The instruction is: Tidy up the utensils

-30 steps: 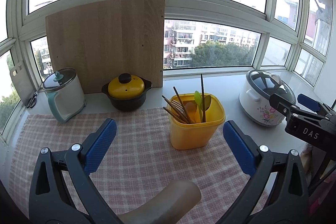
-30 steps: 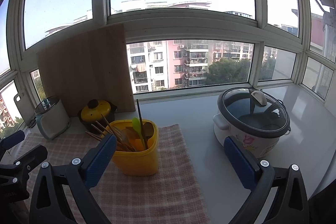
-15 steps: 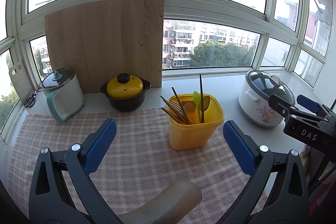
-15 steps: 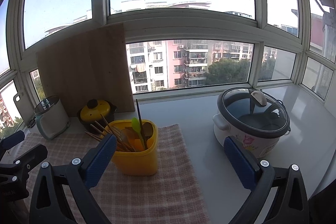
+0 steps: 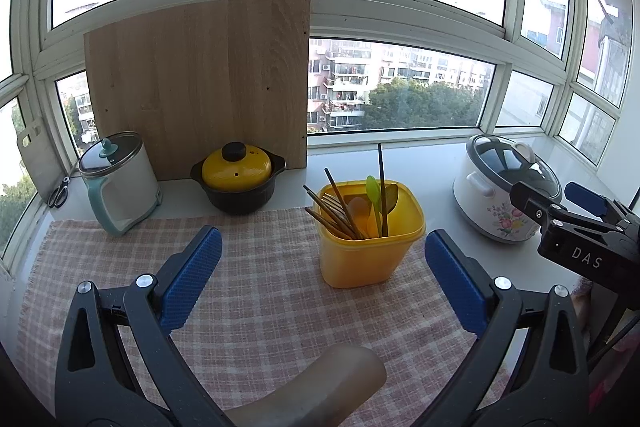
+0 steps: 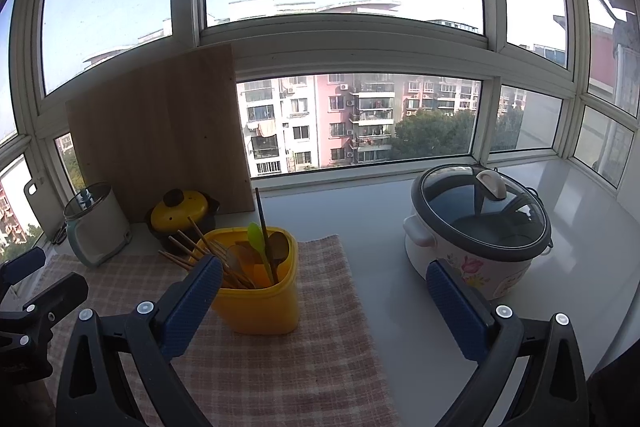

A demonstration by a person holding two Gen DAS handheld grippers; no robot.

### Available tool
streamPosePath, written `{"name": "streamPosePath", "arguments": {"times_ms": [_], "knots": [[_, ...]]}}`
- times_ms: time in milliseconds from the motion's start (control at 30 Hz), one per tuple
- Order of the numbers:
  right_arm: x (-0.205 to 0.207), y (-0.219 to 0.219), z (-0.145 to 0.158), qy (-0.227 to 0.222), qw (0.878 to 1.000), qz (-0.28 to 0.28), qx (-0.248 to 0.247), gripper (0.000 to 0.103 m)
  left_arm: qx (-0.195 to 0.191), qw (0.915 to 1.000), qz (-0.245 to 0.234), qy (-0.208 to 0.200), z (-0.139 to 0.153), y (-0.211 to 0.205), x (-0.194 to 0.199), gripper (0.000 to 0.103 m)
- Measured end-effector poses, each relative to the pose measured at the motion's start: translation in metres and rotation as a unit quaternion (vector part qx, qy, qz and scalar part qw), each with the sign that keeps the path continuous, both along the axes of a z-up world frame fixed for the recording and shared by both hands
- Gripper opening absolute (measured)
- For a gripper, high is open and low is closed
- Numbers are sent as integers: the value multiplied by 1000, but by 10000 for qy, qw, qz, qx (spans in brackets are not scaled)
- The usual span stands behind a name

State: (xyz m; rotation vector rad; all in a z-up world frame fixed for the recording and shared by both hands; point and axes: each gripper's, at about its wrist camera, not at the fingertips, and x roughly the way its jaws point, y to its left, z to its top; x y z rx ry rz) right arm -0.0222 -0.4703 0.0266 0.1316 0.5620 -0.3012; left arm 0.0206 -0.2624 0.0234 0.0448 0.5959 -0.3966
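Observation:
A yellow plastic tub (image 5: 366,259) stands on a pink checked cloth (image 5: 256,291); it also shows in the right wrist view (image 6: 260,303). It holds wooden chopsticks (image 5: 334,205), a green spoon (image 5: 373,193), wooden spoons and a dark stick. My left gripper (image 5: 322,283) is open and empty, a short way in front of the tub. My right gripper (image 6: 322,301) is open and empty, with the tub near its left finger. The right gripper also shows at the right edge of the left wrist view (image 5: 576,223).
At the back stand a white kettle (image 5: 118,183), a yellow-lidded black pot (image 5: 238,179) and a wooden board (image 5: 200,83) leaning on the window. A floral rice cooker (image 6: 480,235) sits on the white counter to the right. Scissors (image 5: 59,191) lie far left.
Both grippers stay open and almost still. The left wrist view has shifted very slightly, so the tub sits a touch further left in it.

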Motion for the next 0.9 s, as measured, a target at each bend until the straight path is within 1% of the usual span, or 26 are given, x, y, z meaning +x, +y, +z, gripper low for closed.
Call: {"name": "streamPosePath", "arguments": {"times_ms": [467, 900], "knots": [[0, -2, 0, 24, 10000, 0, 12, 103, 112, 9999, 12, -13, -3, -3, 1, 103], [2, -2, -2, 57, 10000, 25, 36, 103, 123, 9999, 6, 0, -5, -4, 3, 103]]}}
